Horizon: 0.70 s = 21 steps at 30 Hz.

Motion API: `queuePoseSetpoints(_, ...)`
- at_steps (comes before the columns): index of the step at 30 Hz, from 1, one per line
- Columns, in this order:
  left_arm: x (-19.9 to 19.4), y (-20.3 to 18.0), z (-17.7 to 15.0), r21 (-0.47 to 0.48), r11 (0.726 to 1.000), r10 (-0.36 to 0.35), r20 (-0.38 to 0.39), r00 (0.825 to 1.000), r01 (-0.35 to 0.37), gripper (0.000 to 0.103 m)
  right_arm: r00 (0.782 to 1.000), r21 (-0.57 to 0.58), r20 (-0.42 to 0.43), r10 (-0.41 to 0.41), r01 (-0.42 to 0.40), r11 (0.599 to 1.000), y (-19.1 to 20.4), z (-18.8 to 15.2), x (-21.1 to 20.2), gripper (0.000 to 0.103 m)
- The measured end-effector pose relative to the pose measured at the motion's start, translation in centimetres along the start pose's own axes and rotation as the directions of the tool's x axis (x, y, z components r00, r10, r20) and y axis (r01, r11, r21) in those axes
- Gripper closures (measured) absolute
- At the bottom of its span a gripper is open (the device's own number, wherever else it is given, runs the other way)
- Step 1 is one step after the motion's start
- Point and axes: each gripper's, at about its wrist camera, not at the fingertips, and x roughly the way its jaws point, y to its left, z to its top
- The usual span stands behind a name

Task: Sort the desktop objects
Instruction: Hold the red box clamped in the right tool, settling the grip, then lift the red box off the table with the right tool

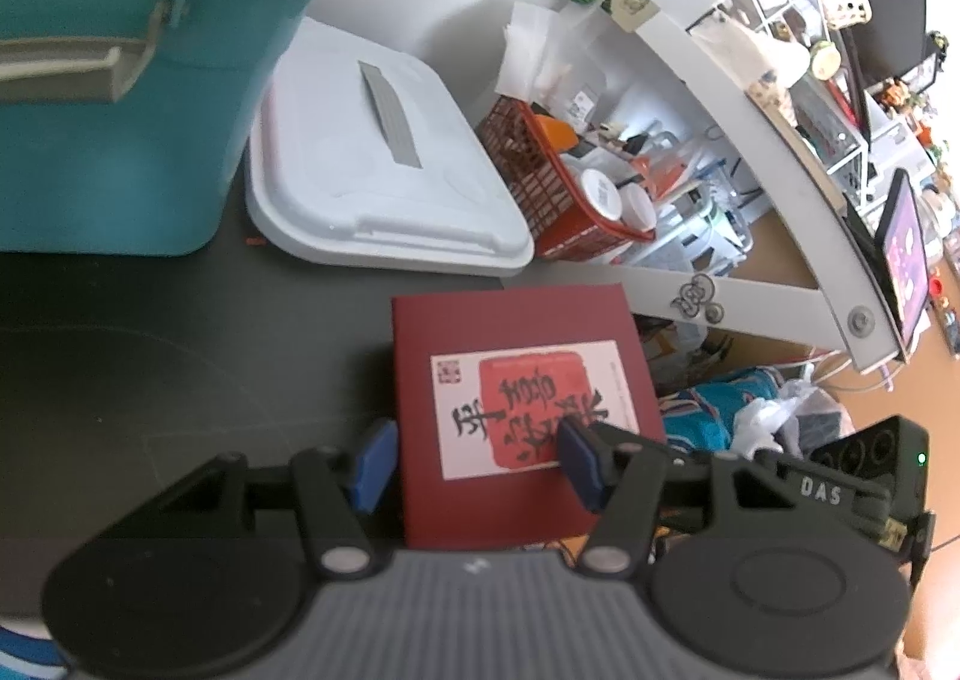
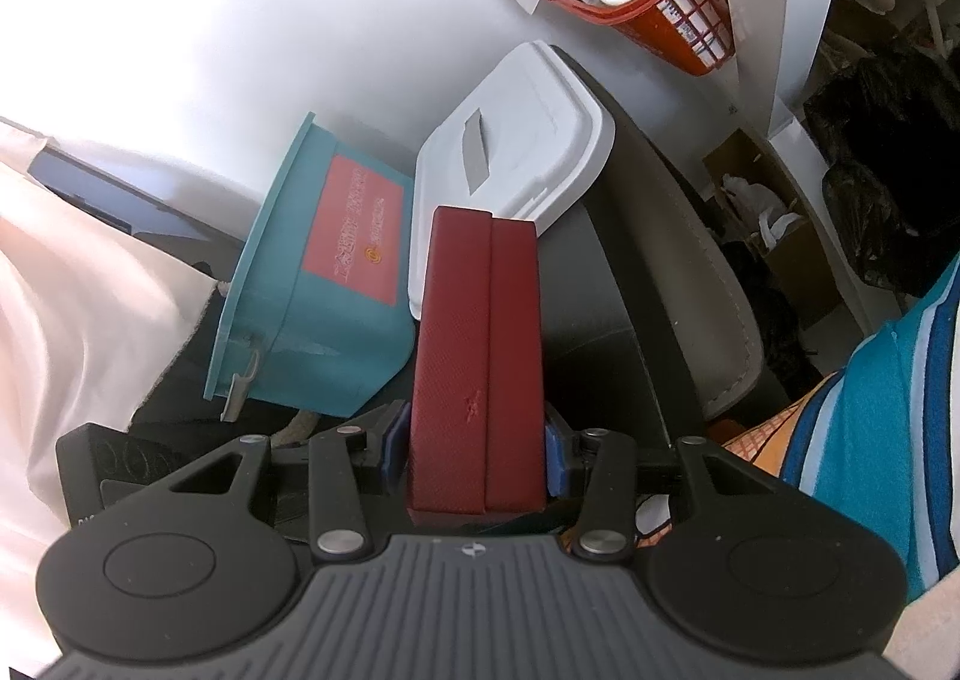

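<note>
Clamped edgewise between the fingers of the right gripper (image 2: 477, 455): gift box (image 2: 477, 356), extending straight ahead. Ahead-left of that gripper, touching the box's side: storage bin (image 2: 312, 284). Beyond the box's far end: bin lid (image 2: 516, 140), lying flat beside the bin. Further ahead-right: wire basket (image 2: 678, 14) holding jars. Beneath the left gripper (image 1: 474, 467): same box, label face up.

Dark red box (image 1: 516, 320) with white label and red-black calligraphy sat at the dark desk's (image 1: 180, 350) edge, label face up. Seam along its side was visible. Teal bin (image 1: 120, 128) and white lid (image 1: 372, 170) stood behind it.
</note>
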Motion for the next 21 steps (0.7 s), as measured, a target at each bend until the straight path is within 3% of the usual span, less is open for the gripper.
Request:
queuePoseSetpoints(8, -0.3, 0.1, 0.0, -0.008, 1.000, 0.011, 0.007, 1.000, -0.011, 0.042, 1.000, -0.021, -0.017, 0.006, -0.006, 1.000, 0.3, -0.4, 0.1, 0.056)
queuePoseSetpoints(21, -1.8, -0.9, 0.2, 0.023, 1.000, 0.005, 0.027, 1.000, -0.005, 0.044, 1.000, -0.061, 0.023, -0.018, 0.019, 0.998, 1.6, -0.9, -1.6, 0.059)
